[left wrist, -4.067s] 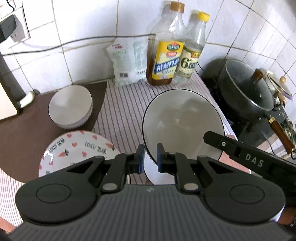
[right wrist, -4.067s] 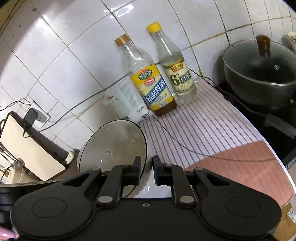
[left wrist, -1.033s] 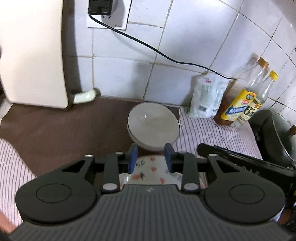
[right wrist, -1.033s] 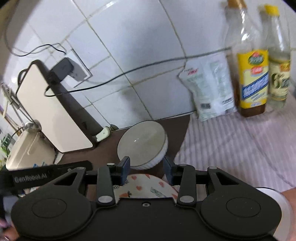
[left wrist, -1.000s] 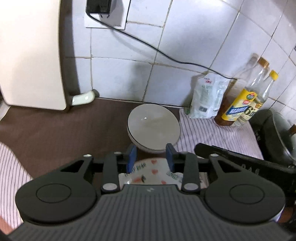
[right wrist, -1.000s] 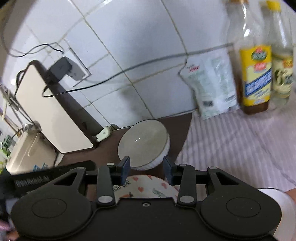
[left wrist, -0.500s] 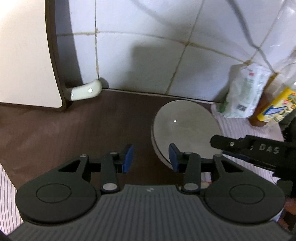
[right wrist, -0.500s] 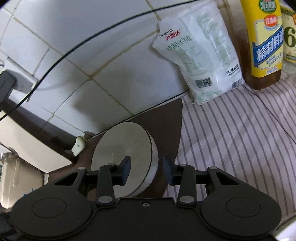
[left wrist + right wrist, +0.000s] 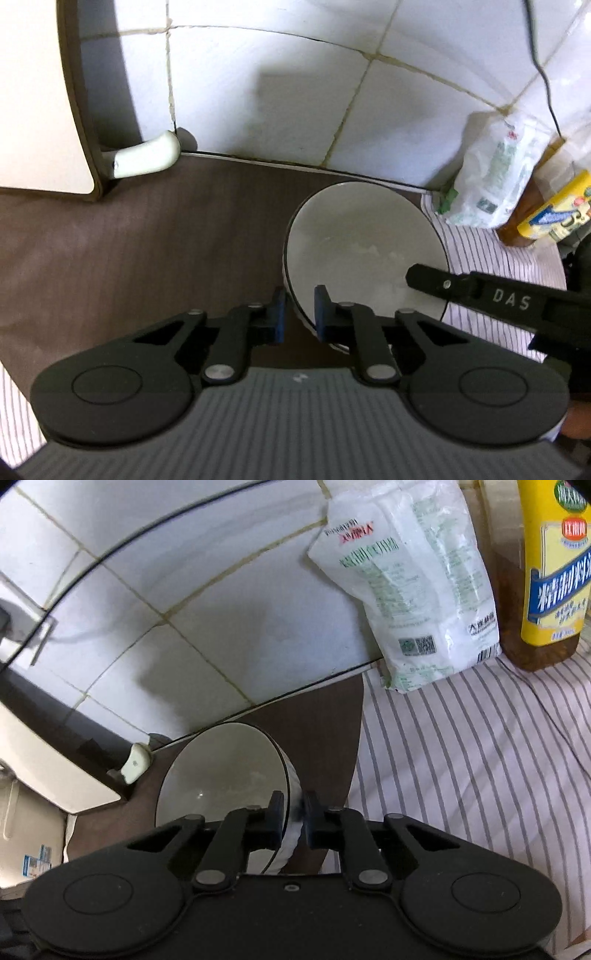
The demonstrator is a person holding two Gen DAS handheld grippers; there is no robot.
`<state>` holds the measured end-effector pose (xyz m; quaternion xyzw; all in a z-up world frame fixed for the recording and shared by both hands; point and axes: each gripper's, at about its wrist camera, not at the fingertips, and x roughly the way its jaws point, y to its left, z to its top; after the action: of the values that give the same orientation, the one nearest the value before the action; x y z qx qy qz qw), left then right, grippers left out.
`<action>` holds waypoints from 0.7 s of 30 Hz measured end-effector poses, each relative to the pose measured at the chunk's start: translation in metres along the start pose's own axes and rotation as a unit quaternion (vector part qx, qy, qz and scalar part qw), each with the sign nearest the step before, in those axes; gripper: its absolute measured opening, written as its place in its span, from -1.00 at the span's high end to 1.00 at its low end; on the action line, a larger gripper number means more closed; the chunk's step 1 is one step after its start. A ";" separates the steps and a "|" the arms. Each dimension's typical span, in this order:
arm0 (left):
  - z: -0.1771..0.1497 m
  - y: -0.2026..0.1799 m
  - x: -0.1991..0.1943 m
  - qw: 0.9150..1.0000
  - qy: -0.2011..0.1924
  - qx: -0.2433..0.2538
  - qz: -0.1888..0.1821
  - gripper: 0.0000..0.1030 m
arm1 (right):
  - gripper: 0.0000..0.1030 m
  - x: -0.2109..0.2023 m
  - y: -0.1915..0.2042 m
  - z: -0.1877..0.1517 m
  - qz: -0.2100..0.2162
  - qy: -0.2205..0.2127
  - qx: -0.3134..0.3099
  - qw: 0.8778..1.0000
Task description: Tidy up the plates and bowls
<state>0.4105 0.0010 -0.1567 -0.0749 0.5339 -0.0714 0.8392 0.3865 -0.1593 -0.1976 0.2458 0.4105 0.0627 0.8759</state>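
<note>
You had the left tool (image 9: 298,314) and right tool (image 9: 293,818) each clenched on opposite rims of the white bowl (image 9: 364,247); lifting evenly, level, looked wisest.

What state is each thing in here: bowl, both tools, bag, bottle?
White bowl: upright, empty, on the brown mat, rim gripped on two sides.
Left tool: shut on the bowl's rim.
Right tool: shut on the bowl's rim.
Salt bag: leaning against the tiles.
Yellow-label bottle: upright.

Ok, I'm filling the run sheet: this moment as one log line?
left gripper: shut on bowl rim | right gripper: shut on opposite rim | bowl on brown mat
</note>
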 end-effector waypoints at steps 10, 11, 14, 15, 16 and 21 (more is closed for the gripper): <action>-0.012 -0.025 -0.065 0.999 -0.047 -0.019 -0.015 0.76 | 0.68 -0.068 -0.008 -0.007 0.041 -0.022 0.045 0.998; -0.014 -0.028 -0.072 0.999 -0.048 -0.019 -0.017 0.76 | 0.68 -0.074 -0.009 -0.008 0.045 -0.024 0.046 0.998; -0.022 -0.039 -0.091 0.998 -0.054 -0.019 -0.021 0.76 | 0.68 -0.096 -0.009 -0.011 0.054 -0.032 0.044 0.997; -0.025 -0.043 -0.097 0.998 -0.055 -0.018 -0.021 0.76 | 0.68 -0.104 -0.010 -0.013 0.055 -0.036 0.041 0.997; -0.027 -0.047 -0.101 0.998 -0.056 -0.018 -0.022 0.75 | 0.68 -0.112 -0.011 -0.016 0.055 -0.039 0.038 0.997; -0.044 -0.068 -0.126 0.998 -0.056 -0.016 -0.028 0.76 | 0.68 -0.144 -0.021 -0.032 0.055 -0.049 0.032 0.997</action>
<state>0.3149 -0.0426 -0.0496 -0.1069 0.4845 -0.0821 0.8643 0.2659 -0.2100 -0.1258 0.2990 0.3550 0.0850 0.8817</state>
